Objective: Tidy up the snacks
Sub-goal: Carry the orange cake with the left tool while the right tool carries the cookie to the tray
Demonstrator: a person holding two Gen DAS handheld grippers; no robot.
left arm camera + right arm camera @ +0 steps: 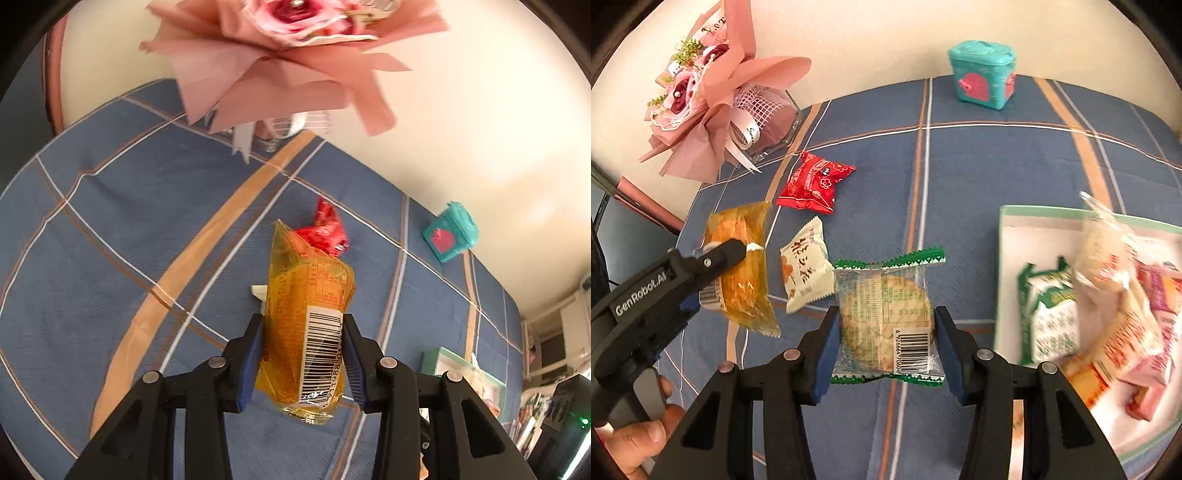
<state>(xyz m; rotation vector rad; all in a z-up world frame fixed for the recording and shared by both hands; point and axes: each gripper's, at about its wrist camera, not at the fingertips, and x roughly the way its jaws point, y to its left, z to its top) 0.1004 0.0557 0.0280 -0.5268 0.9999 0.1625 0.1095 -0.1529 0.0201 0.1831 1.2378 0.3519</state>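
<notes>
Snacks are being held in both tools. Left tool (303,354) is clamping its blue pads on an orange-yellow packet (310,332) with a barcode label, which is hanging clear above the worktop (110,221). In the right wrist view that same left tool (738,254) is reaching in from the left edge, with the orange-yellow packet (746,266) pinched in it and a hand (639,432) gripping its handle at the bottom left.

Right tool (884,332) is squeezing a clear cracker packet (886,314) with green zigzag ends between its pads, also lifted off the blue plaid cloth.

Lying on the cloth just beyond are a white snack packet (805,266), beside the orange-yellow one, and farther back a red snack packet (812,182). To the right a white tray with a green rim (1071,214) is sitting on the worktop, holding several blurred packets, among them a green-and-white pack (1052,314) and pink ones (1152,369).

At the far edge a teal box (982,75) with a pink door is standing near the wall, and at the far left a pink paper bouquet (701,96) is leaning in a glass vase (775,125).
</notes>
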